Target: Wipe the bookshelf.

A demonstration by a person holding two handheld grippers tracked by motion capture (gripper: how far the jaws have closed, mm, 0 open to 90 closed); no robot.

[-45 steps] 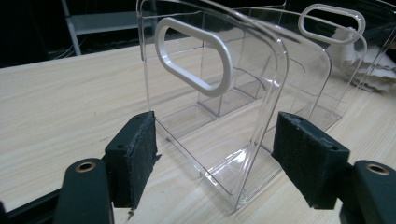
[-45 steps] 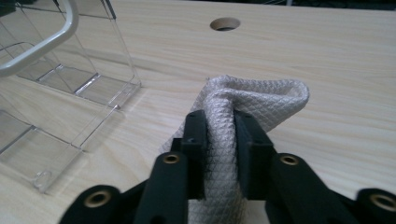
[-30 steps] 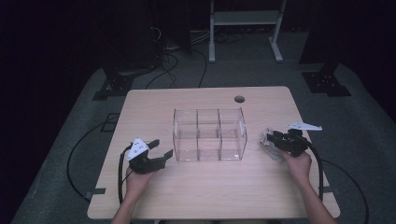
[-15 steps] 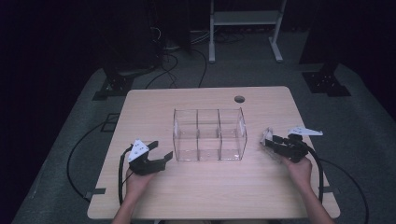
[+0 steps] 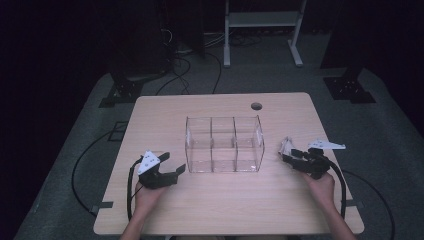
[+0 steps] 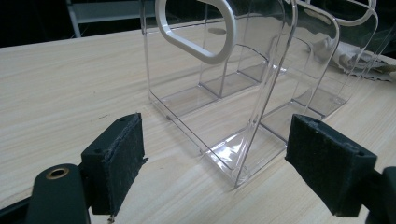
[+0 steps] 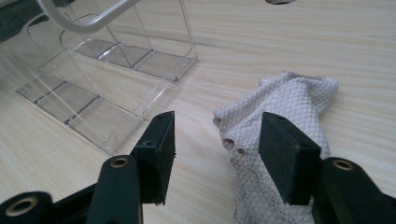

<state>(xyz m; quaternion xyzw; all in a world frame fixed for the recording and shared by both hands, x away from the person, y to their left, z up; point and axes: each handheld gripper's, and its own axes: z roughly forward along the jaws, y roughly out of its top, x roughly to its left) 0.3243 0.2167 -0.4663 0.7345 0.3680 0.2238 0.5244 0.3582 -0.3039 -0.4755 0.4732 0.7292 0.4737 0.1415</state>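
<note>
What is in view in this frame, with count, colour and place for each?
Clear organiser: one, transparent with six compartments and white handles, table centre.
Cloth: one, pale grey waffle weave, crumpled on the table right of the organiser, partly between the right gripper's fingers.
Table: one, light wood, round hole near its far edge.
Shelf frame: one, white, on the floor beyond the table.
Cables: several, black, on the grey floor.
Left gripper: black, open, front left.
Right gripper: black, open, at the cloth.

Bare table (image 5: 220,200) before both tools, clear organizer (image 5: 224,145) between them, cloth (image 7: 280,121) at the right tool (image 7: 215,140).
</note>
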